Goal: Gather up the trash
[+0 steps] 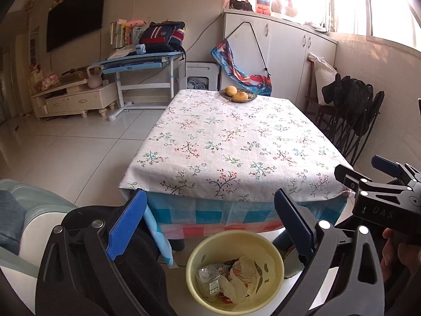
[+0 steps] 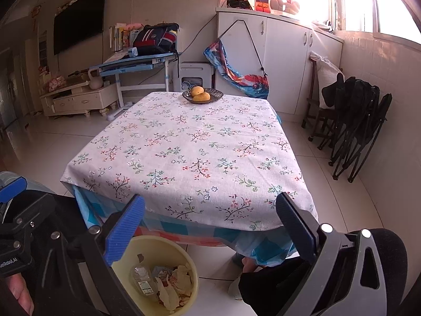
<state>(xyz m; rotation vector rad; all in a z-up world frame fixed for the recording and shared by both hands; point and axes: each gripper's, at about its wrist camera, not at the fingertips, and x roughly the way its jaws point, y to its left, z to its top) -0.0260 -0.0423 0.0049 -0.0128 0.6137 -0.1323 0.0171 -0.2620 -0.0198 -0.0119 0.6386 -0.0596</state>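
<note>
Looking down, we see the yellow bin [image 1: 273, 258] on the floor at the bottom middle of the left view, just in front of the table [image 1: 226, 142]. In the right view the same yellow bin sits at the bottom left.

Inside the bin lies the trash. We see a clear plastic bottle [image 1: 209, 280] with a small label, a crumpled pale bag [image 1: 243, 273] with a bit of red print, and some colourful wrappers [image 2: 161, 272] under them.

We think all of this is very light. The bag looks soft and will squash when pinched, so any bunched fold is a good place to grab. The bottle looks thin and smooth, so it may slip or dent. We would pinch it across its middle.

Our left gripper [image 1: 210, 226] is spread wide with nothing in it, and it hangs above the bin. Our right gripper [image 2: 210, 231] is wide too and holds nothing.

The flowery tablecloth [image 2: 184, 152] shows no trash on top. Only a dish of yellow fruit [image 2: 202, 96] sits at the far end. So we think the job is nearly done.
</note>
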